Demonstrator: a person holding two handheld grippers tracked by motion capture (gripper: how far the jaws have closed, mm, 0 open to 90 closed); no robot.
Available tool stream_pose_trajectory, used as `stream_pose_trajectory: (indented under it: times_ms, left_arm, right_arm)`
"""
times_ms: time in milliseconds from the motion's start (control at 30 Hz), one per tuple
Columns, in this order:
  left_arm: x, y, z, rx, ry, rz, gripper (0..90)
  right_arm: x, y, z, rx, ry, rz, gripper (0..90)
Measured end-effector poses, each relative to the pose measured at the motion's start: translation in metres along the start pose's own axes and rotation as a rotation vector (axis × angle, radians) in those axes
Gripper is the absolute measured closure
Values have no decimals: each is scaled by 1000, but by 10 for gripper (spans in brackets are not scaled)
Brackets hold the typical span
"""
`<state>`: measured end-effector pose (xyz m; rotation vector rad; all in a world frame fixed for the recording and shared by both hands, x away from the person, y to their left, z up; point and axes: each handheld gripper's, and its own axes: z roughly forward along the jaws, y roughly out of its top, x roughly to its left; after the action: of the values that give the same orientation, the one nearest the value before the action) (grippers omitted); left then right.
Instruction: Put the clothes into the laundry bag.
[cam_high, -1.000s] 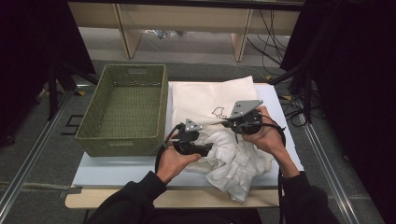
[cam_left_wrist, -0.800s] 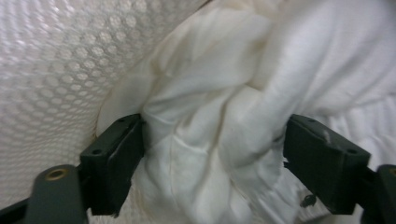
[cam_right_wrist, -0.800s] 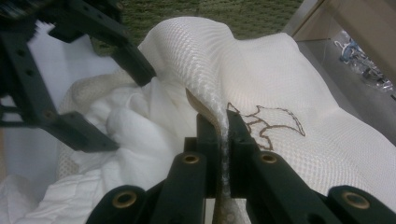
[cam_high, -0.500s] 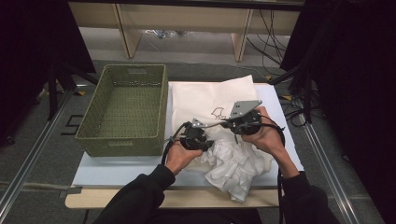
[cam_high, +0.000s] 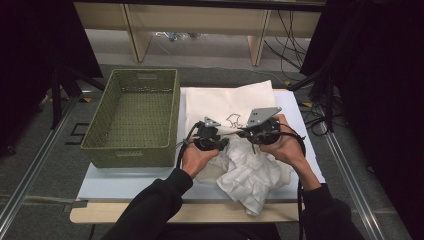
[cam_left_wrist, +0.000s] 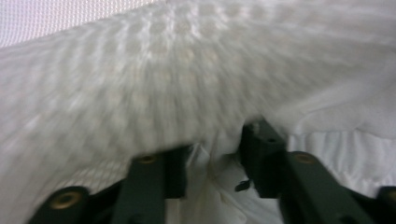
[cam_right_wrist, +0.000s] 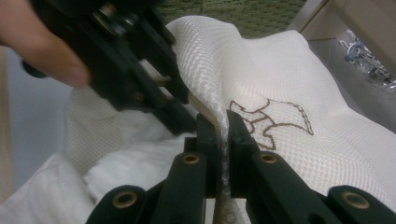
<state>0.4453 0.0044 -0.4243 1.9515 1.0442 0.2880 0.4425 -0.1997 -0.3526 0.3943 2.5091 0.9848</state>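
Note:
A white mesh bag (cam_high: 225, 100) with a brown outline stitched on it lies flat on the table, and a crumpled white cloth (cam_high: 250, 177) is heaped at its near end. My right gripper (cam_right_wrist: 223, 123) is shut on a raised edge of the mesh bag (cam_right_wrist: 327, 154) and holds it up. My left gripper (cam_left_wrist: 215, 154) faces it from the left, pushed in under the lifted mesh (cam_left_wrist: 163, 70). Its jaws have just been opening and stand apart, with folds of white cloth (cam_left_wrist: 336, 144) loose between them. From above, the left gripper (cam_high: 222, 142) and right gripper (cam_high: 246, 134) nearly meet.
A green woven basket (cam_high: 130, 150) stands to the left of the bag, close beside my left hand. The pale table top (cam_high: 125, 180) ends just behind the forearms. Dark cables (cam_high: 305, 110) hang off the right side, and shelving stands beyond the far edge.
My left hand has shifted a little farther from the person and toward the right gripper, off the crumpled cloth and up to the lifted bag edge. The right hand has held still.

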Motion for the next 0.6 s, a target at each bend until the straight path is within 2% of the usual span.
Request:
stream_pose_trajectory:
  times_ms: [100,133,167,267,400,500,533,600]
  left_arm:
    - [-6,-5,-21,12,-13,-17,427]
    - [-6,-5,-21,12,-13,-17,391]
    - [-14,-10,-34,10,-33,-9,367]
    - [-25,-20,-44,26,-79,-11,322]
    - [-42,-35,-36,53,-156,-5,294]
    - [-51,-45,-22,96,-176,35,270]
    - [-54,-48,-16,106,-173,33,263]
    - [-60,-54,-6,118,-199,9,256]
  right_arm:
    - [-3,-2,-1,-1,-14,7,875]
    - [-3,-2,-1,-1,-14,7,875]
    - [-4,-2,-1,-2,-9,19,875]
    - [-4,-2,-1,-1,-9,17,875]
    - [-5,-1,0,-3,-16,10,874]
    - [-5,-1,0,-4,-23,10,874]
    - [-5,-2,-1,-2,-18,17,875]
    - [-5,-2,0,-7,-10,7,874]
